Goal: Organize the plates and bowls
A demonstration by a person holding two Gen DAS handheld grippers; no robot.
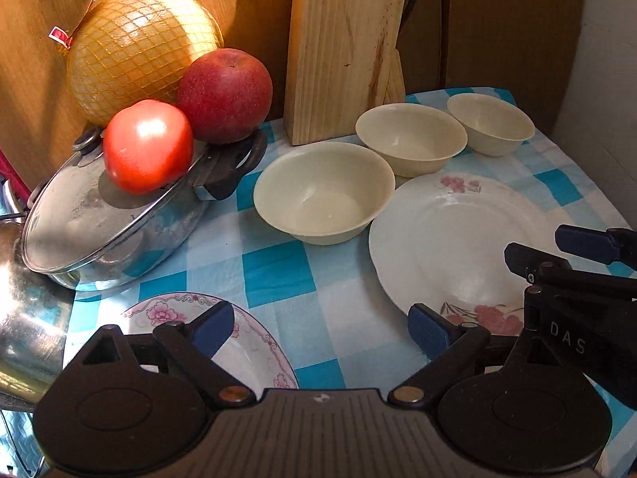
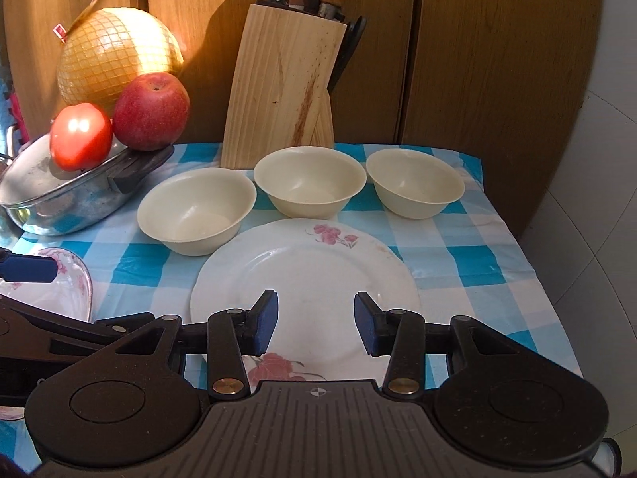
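A bench (image 2: 458,263) covered with a blue-and-white checked cloth is seen, backed by wooden panels. Three cream bowls are set in a row toward its far edge: the left bowl (image 2: 197,212), the middle bowl (image 2: 309,181) and the right bowl (image 2: 415,183), the last lying near the far right corner. The left and middle bowls stand just beside each other; whether they touch cannot be told. A white plate with red flowers (image 2: 310,275) is laid in front of the bowls, toward the near right part of the bench, its far left rim just beside the left bowl. A second plate with a pink patterned rim (image 1: 254,354) is placed near the near left edge. Behind the bowls a wooden knife block (image 2: 282,87) is stood at the far edge, knife handles being seen in its top. At the far left corner a steel pot (image 1: 115,239) with a tilted lid is found, on which a tomato (image 1: 148,146) and a red apple (image 1: 225,95) are rested, and a netted pomelo (image 1: 139,51) is set behind them. The left gripper (image 1: 320,332) is held above the cloth between the two plates, its jaws spread wide and released, with nothing between them. The right gripper (image 2: 316,322) is held over the near part of the flowered plate, its jaws partly apart and released, with nothing gripped between them.
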